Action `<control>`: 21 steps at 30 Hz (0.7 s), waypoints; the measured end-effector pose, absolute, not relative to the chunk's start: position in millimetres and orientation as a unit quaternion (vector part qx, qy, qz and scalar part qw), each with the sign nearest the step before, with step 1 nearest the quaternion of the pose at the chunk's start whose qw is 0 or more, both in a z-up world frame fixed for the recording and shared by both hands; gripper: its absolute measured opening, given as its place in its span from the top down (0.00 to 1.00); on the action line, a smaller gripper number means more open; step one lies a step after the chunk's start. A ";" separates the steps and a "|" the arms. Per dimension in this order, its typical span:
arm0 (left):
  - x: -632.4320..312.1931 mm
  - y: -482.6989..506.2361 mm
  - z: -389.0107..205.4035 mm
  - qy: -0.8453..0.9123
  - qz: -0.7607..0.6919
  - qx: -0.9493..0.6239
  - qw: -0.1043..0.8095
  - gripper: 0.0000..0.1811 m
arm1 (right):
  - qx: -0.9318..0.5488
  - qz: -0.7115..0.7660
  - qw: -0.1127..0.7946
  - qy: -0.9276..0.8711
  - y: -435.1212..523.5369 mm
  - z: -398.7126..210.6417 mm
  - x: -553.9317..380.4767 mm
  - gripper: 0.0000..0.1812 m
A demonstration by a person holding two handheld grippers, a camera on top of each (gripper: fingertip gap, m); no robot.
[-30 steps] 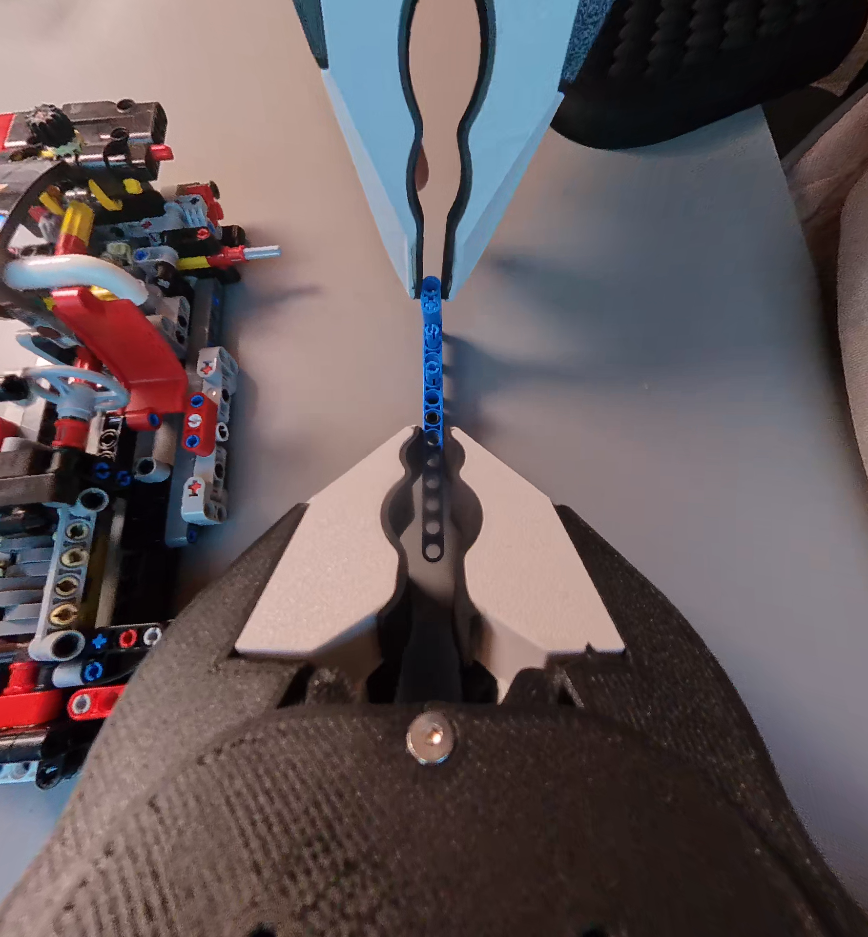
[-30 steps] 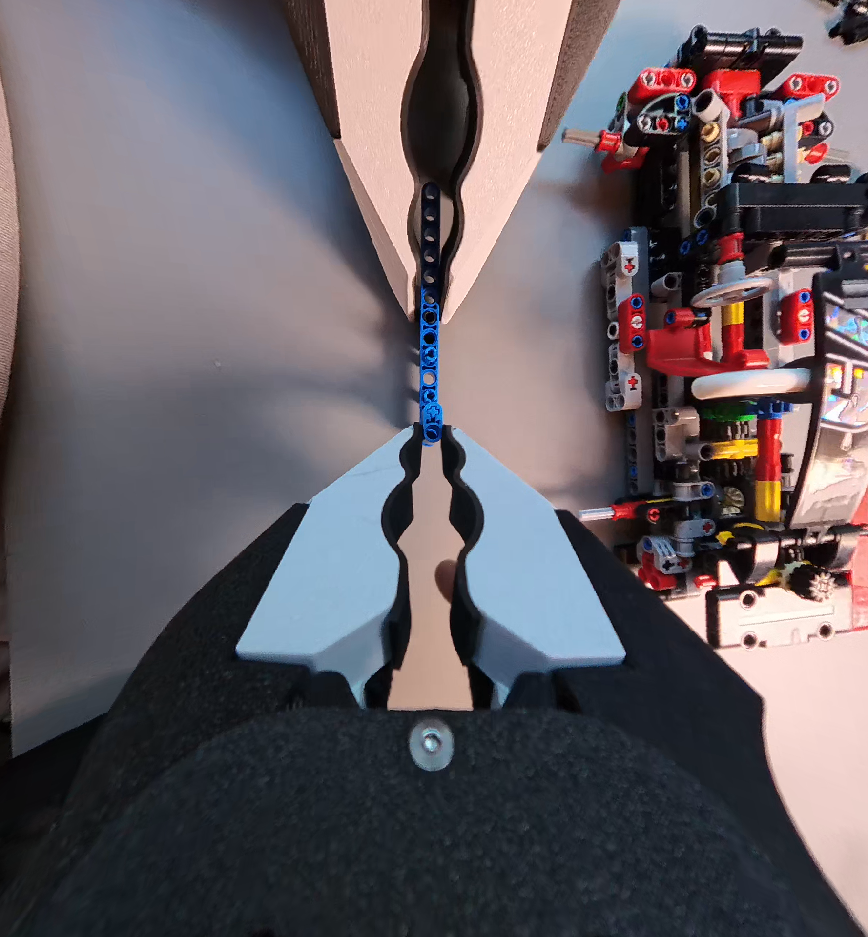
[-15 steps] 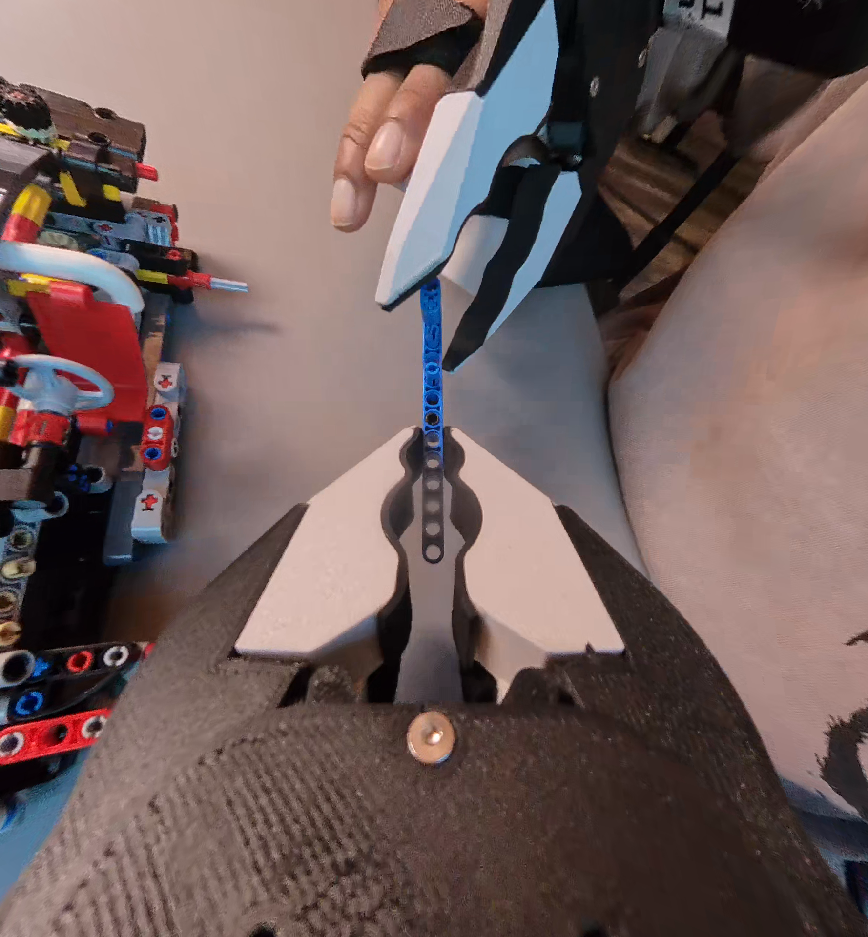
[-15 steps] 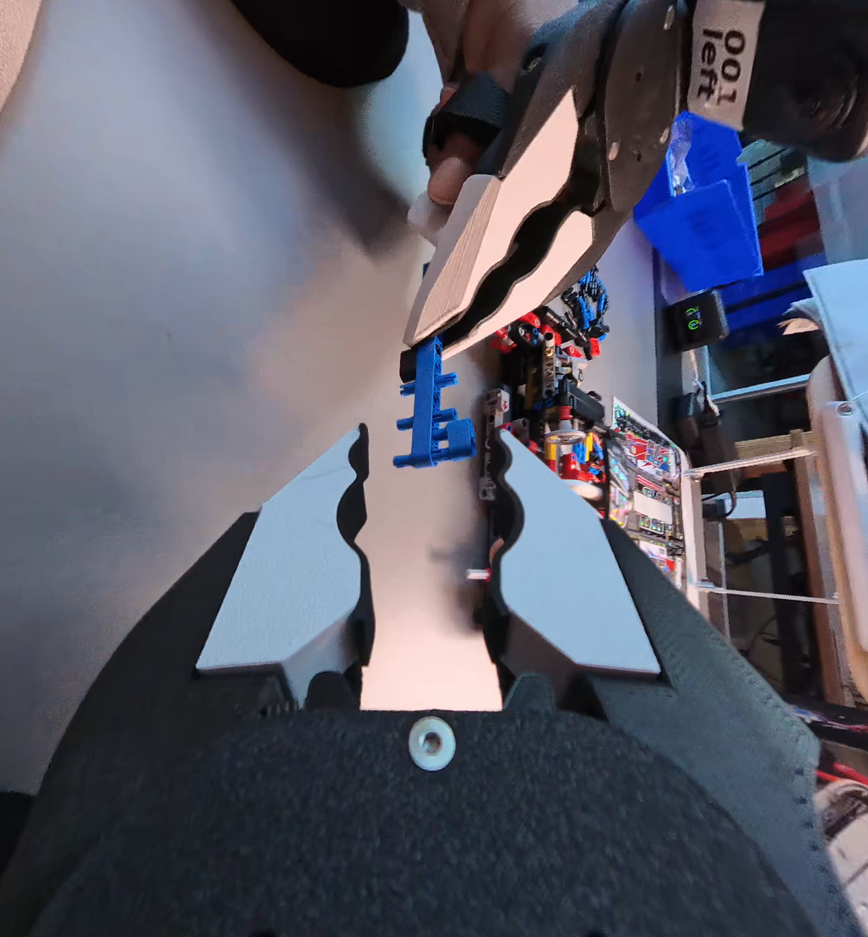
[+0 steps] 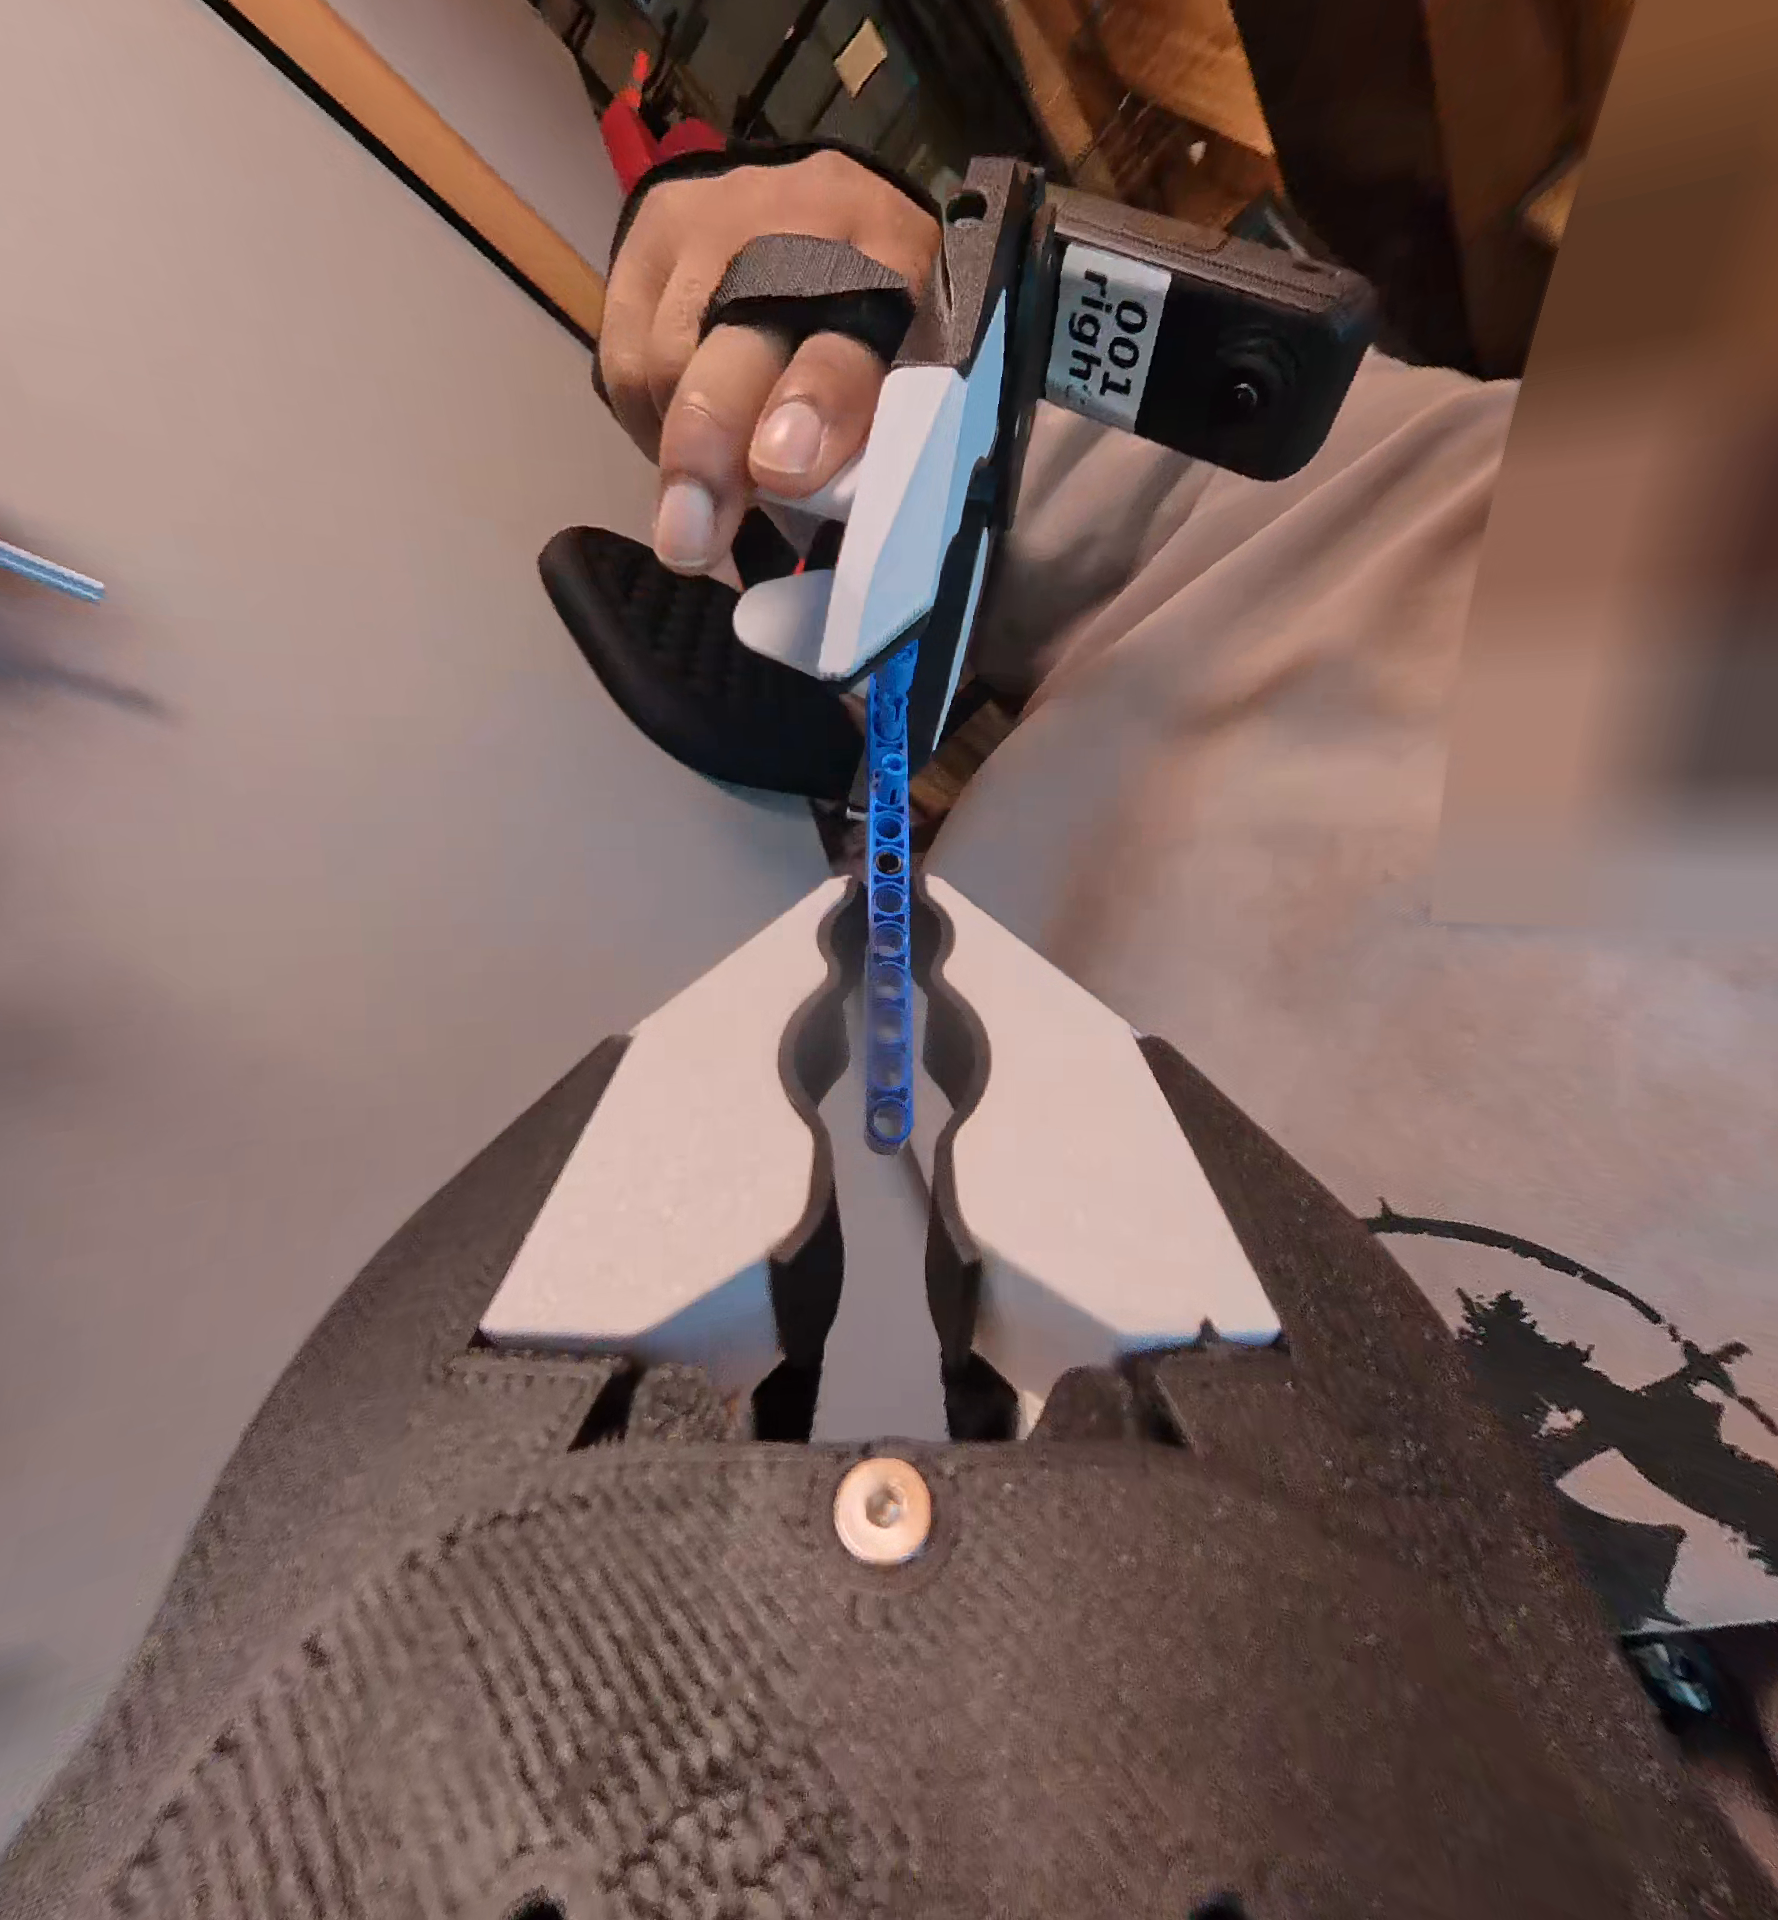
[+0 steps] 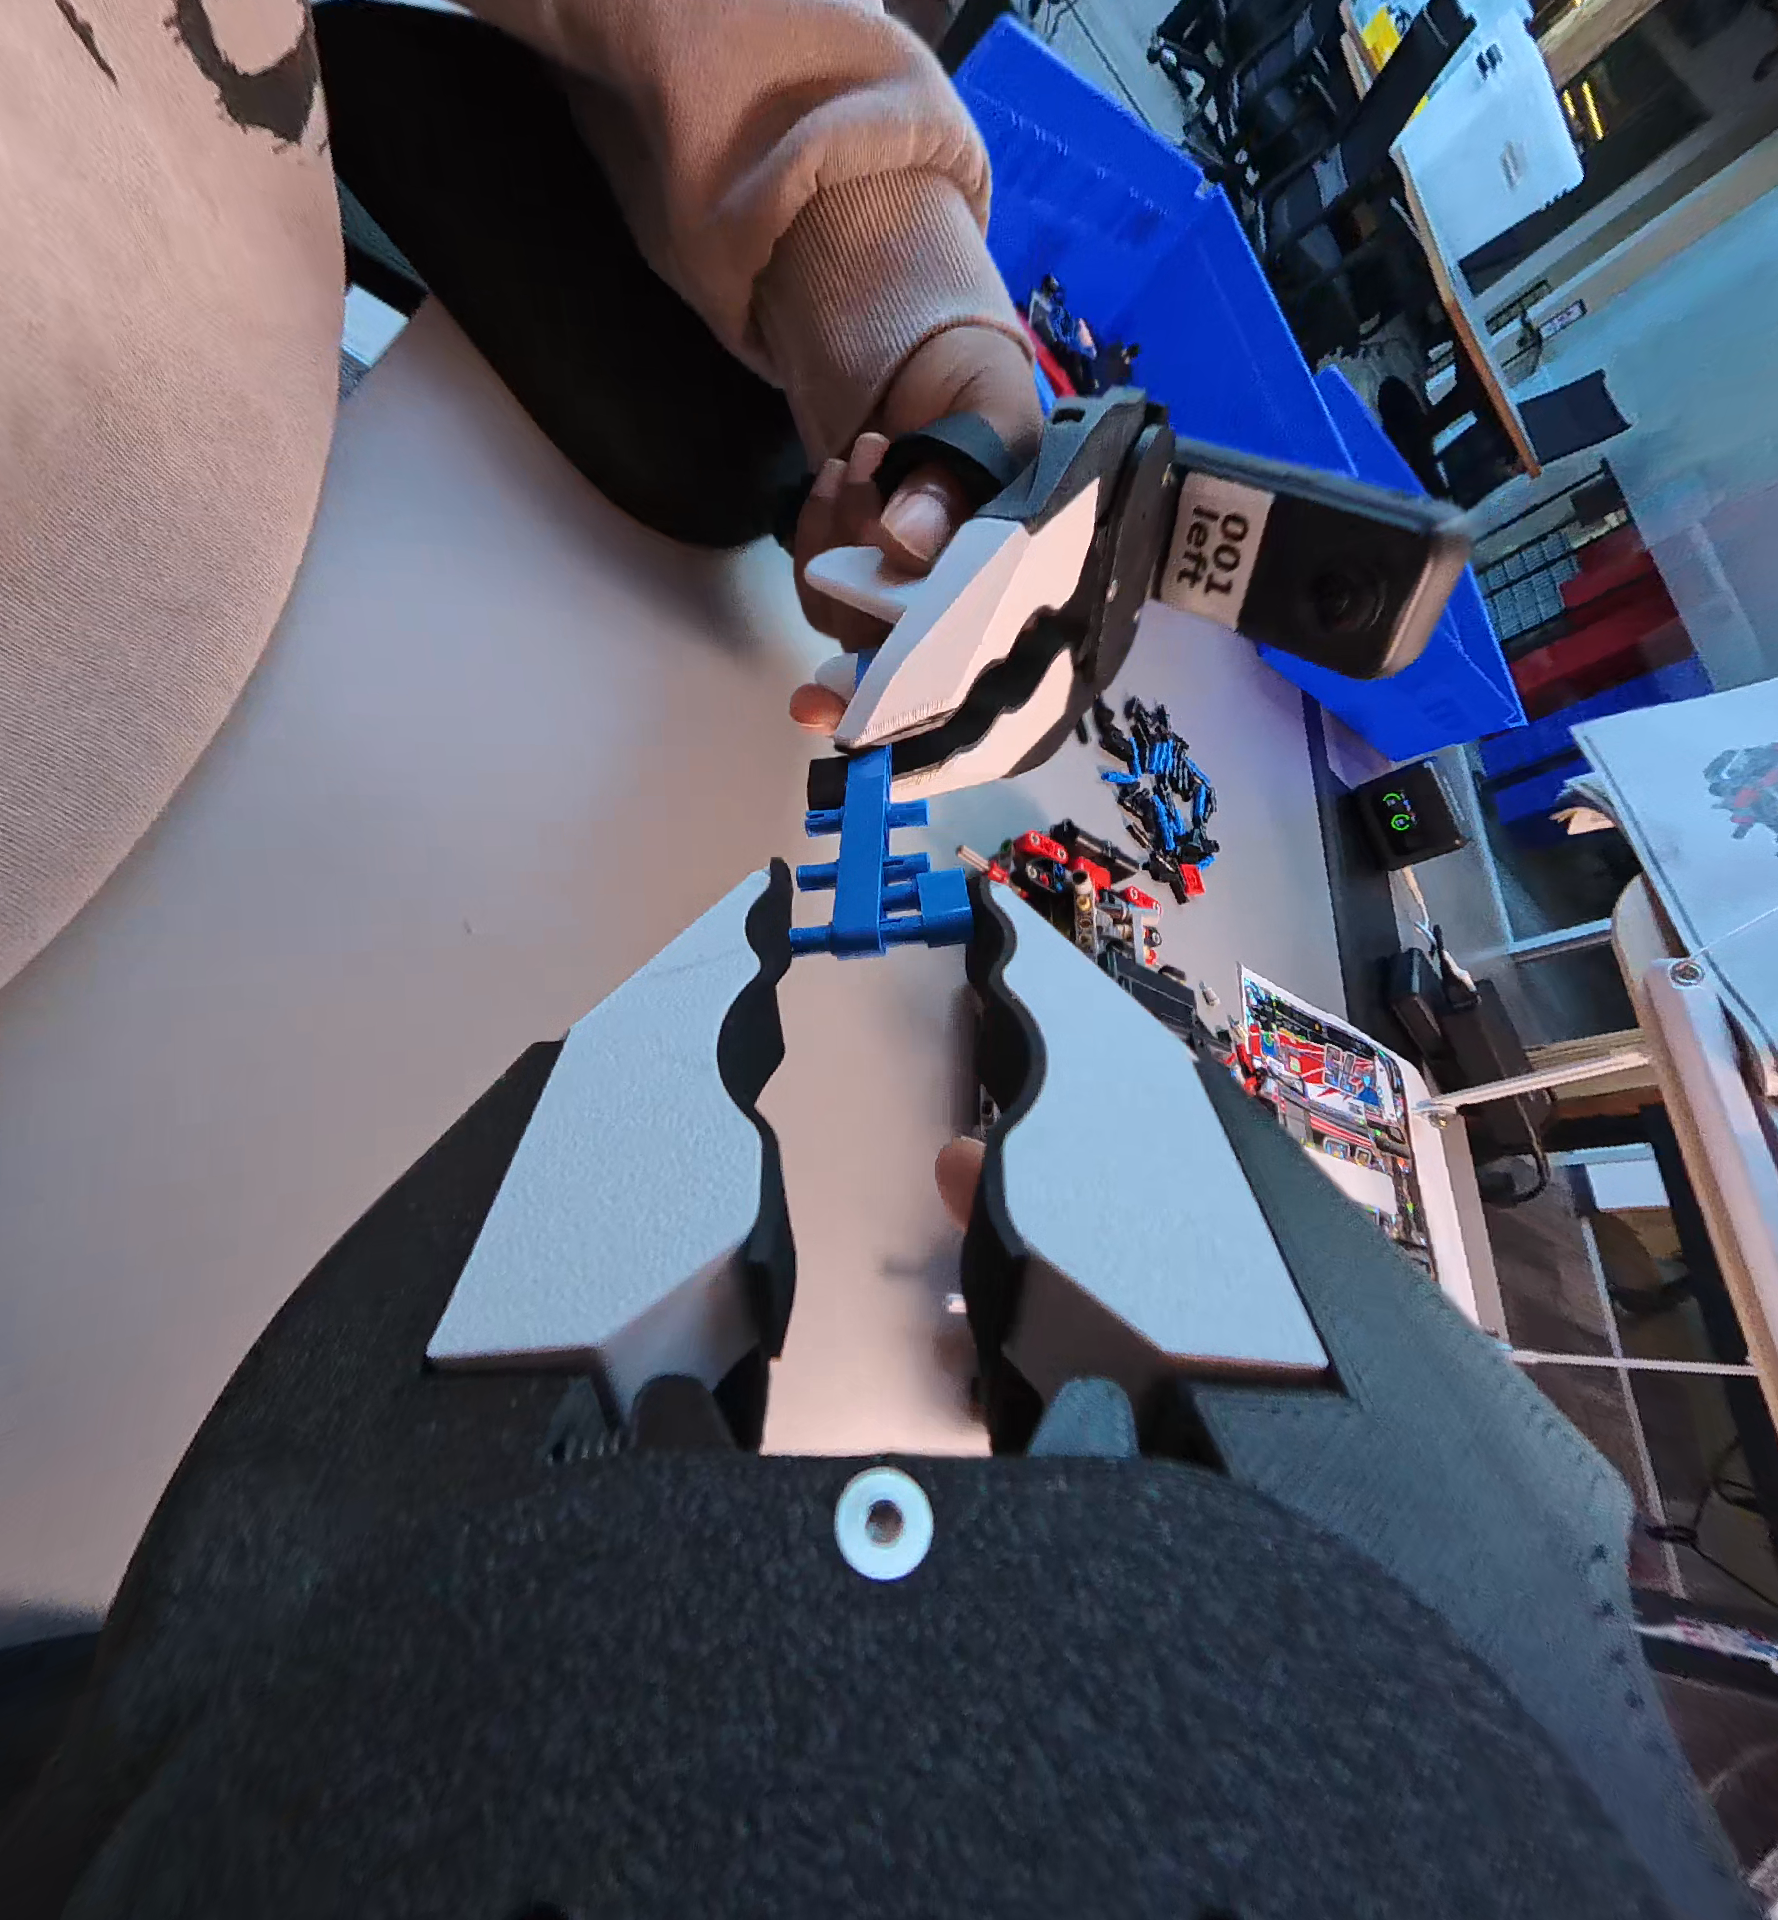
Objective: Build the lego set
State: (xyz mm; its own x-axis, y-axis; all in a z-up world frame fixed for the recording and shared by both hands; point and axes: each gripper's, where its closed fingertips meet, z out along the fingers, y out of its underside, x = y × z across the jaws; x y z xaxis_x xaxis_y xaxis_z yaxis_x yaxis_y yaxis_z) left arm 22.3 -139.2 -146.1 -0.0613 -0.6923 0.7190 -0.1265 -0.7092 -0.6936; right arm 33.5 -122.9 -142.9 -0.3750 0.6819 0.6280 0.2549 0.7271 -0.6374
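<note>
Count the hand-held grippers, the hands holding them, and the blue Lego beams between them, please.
Grippers: 2, the left gripper and the right gripper
Hands: 2, the left hand and the right hand
Blue beam: 1
Total: 5

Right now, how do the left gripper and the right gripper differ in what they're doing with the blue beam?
The left gripper is shut on the blue beam; the right gripper stands open, its fingers either side of the beam's pinned end without clamping it. The left gripper grips the beam's flat faces, while the right gripper faces its edge, pins sticking sideways. Both are hand-held, with pale fingers.
</note>
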 end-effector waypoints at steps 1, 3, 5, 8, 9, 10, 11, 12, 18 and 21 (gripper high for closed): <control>22.4 -141.0 -145.0 0.307 -0.669 -0.644 0.211 0.97 | -0.294 0.228 0.474 -0.798 -125.2 -141.3 33.5 0.82; 22.8 -143.4 -143.7 0.292 -0.686 -0.635 0.204 0.97 | -0.304 0.239 0.465 -0.796 -128.0 -139.9 33.8 0.83; 23.2 -144.9 -143.0 0.281 -0.699 -0.627 0.200 0.97 | -0.309 0.248 0.461 -0.794 -130.1 -138.7 34.1 0.83; 23.9 -146.2 -143.3 0.279 -0.700 -0.625 0.205 0.97 | -0.333 0.279 0.438 -0.787 -132.2 -138.2 34.7 0.83; 24.3 -146.2 -144.7 0.288 -0.689 -0.630 0.213 0.97 | -0.347 0.290 0.422 -0.786 -131.7 -140.6 35.1 0.83; 24.4 -144.6 -144.9 0.298 -0.675 -0.636 0.228 0.97 | -0.360 0.303 0.412 -0.780 -130.8 -140.7 34.7 0.83; 24.3 -140.7 -143.0 0.303 -0.659 -0.642 0.247 0.92 | -0.373 0.322 0.401 -0.772 -130.4 -139.6 34.1 0.83; 25.2 -137.4 -140.9 0.310 -0.644 -0.648 0.262 0.89 | -0.389 0.339 0.382 -0.766 -130.6 -139.9 33.6 0.83; 52.9 -148.7 -127.3 0.343 -0.655 -0.628 0.244 0.92 | -0.383 0.356 0.371 -0.767 -138.6 -136.6 23.5 0.82; 54.5 -145.1 -122.9 0.307 -0.689 -0.613 0.236 0.93 | -0.379 0.347 0.387 -0.766 -134.9 -132.8 23.5 0.82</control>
State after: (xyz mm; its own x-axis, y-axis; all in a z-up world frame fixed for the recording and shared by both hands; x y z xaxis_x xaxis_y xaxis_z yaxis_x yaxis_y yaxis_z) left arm 54.5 -145.1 -122.9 -0.1371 -0.7014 0.6995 -0.0509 -0.7002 -0.7121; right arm 23.5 -134.9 -132.8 -0.4135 0.8490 0.3289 0.3115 0.4714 -0.8251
